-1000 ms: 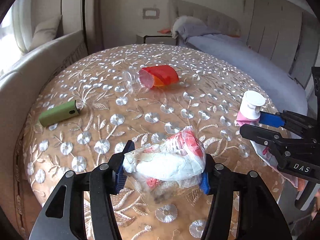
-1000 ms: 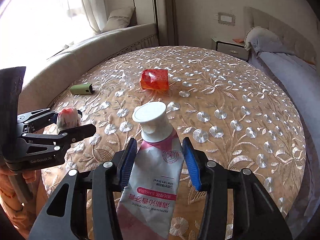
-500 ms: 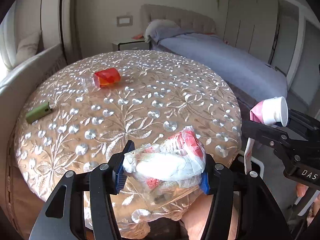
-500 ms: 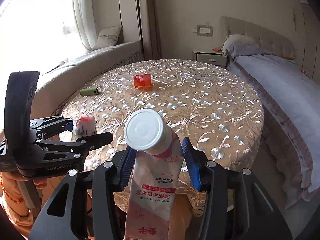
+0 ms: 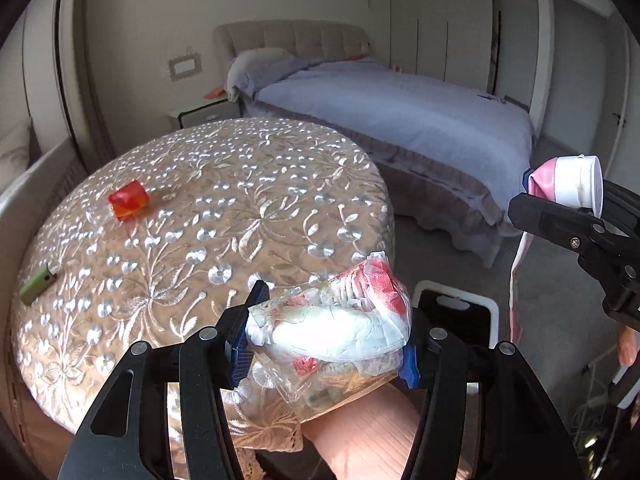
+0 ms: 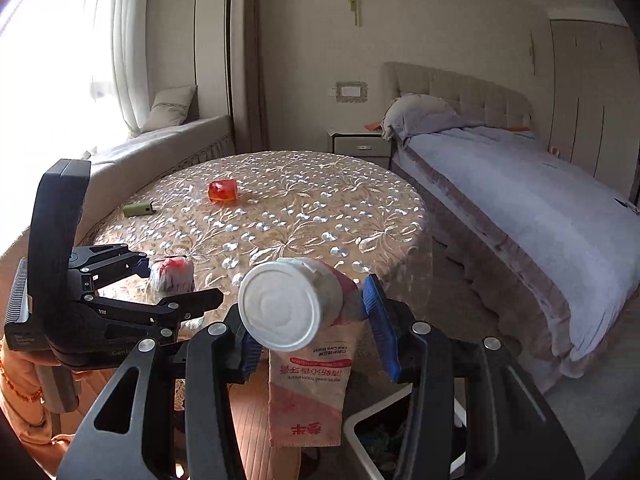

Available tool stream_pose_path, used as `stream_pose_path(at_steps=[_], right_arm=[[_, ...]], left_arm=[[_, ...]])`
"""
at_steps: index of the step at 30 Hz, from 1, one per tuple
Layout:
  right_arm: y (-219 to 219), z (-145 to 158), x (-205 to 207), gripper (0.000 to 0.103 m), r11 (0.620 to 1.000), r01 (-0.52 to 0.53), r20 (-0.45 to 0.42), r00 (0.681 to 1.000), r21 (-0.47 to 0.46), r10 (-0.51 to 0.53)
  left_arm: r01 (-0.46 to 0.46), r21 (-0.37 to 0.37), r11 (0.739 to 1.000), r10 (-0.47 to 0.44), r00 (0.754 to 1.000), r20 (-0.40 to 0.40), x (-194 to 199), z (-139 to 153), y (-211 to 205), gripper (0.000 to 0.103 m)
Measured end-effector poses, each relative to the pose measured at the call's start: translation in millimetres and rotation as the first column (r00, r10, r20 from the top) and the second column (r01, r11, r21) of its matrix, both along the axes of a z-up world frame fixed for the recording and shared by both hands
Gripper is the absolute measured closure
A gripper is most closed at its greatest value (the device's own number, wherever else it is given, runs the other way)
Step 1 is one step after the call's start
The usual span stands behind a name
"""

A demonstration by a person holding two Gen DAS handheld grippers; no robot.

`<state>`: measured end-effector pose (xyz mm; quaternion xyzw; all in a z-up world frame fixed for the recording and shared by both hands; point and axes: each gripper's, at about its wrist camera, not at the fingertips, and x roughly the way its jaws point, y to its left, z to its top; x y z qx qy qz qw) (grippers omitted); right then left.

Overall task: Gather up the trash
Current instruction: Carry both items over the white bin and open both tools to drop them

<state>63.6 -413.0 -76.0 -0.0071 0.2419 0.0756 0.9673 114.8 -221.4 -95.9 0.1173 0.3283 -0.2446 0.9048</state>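
- The step in hand looks like the carry: both loads are off the round tabletop with the embroidered gold cloth (image 6: 304,216) and on the way to a white-rimmed bin with a dark inside (image 5: 460,304), on the floor near the tabletop's right edge
- The left claw (image 5: 326,340) is clamped partway on a crumpled clear plastic bag stuffed with white and red paper (image 5: 340,312), pads pressing both sides
- The right claw (image 6: 312,320) is nearly closed on the neck of a squeezed pink-and-white toothpaste tube with a white cap (image 6: 308,364), which hangs limp below
- The bin's rim shows just under the tube in the right wrist view
- Next, each claw needs to be brought over the bin mouth and opened, the dangling tube tail first
- Far left on the tabletop, a red-orange plastic cup on its side (image 6: 222,191) and a small olive-green cylinder (image 6: 138,209) wait to be collected
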Motion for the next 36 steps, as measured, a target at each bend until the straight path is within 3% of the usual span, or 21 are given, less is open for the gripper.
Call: stream_pose_path(at_steps=[7,13,23,31,36], right_arm=[[-39.7,-11.9,-24.7,0.055,0.995,0.099,-0.028,0.995,0.000,-0.099],[-69.9,-26.3,-41.2,0.055,0.988,0.156,-0.055,0.986,0.020,-0.154],[-114.2,-68.4,-35.4,0.055,0.970,0.238,-0.153,0.962,0.058,-0.226],[-147.1,-123.4,-8.0,0.055,0.944,0.296,-0.274,0.929,0.147,-0.249],[-146.9,-158.2,3.7,0.055,0.949,0.292,-0.329,0.913,0.115,-0.241]], left_arm=[[0.137,0.035,0.990,-0.136,0.991,-0.014,-12.5,-9.8,-57.4,0.048],[0.247,0.080,0.966,-0.244,0.969,-0.048,-21.0,-26.1,-102.6,0.048],[0.430,0.137,0.892,-0.409,0.899,-0.155,-13.8,-79.4,-167.8,0.048],[0.490,0.200,0.849,-0.429,0.858,-0.282,14.8,-134.0,-198.0,0.048],[0.529,0.222,0.819,-0.444,0.830,-0.337,25.3,-162.9,-216.7,0.048]])
